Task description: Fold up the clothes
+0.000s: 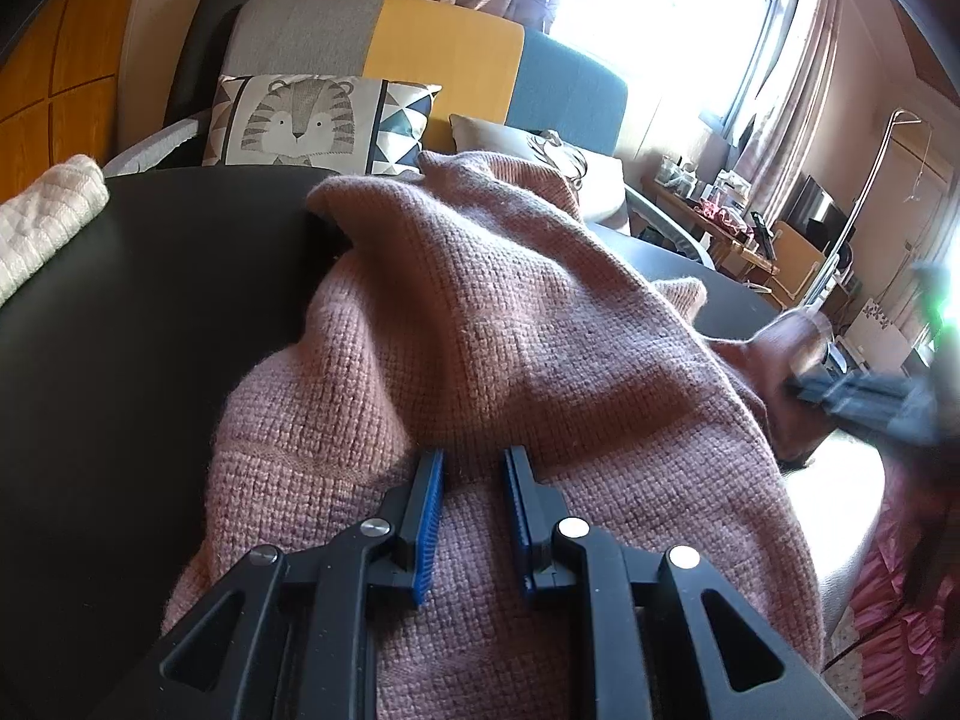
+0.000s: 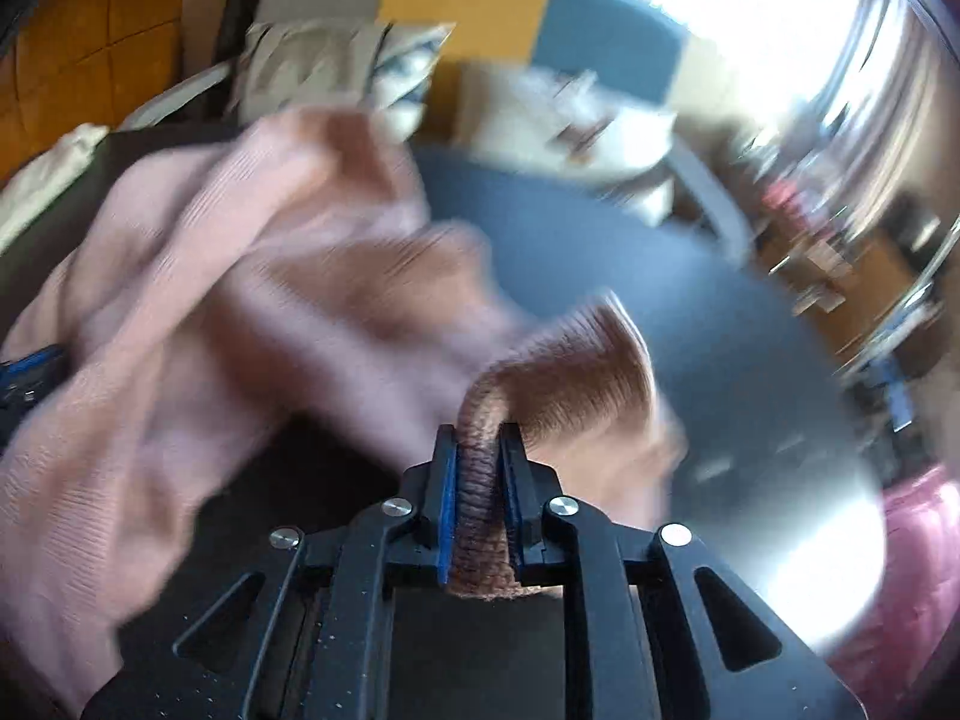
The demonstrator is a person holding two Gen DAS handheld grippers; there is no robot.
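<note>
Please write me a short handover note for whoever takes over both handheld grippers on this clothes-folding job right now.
Left gripper: jaws slightly apart over the pink knitted sweater, fabric lying between the blue pads; a firm pinch is not evident.
Right gripper: shut on a bunched ribbed edge of the sweater; that view is motion-blurred.
Things: the sweater lies crumpled in a heap on the round black table; a cream quilted cloth sits at the table's far left edge.
Done: one edge gripped.
Left: spread the sweater flat, then make all folds; no neat fold shows yet.
</note>
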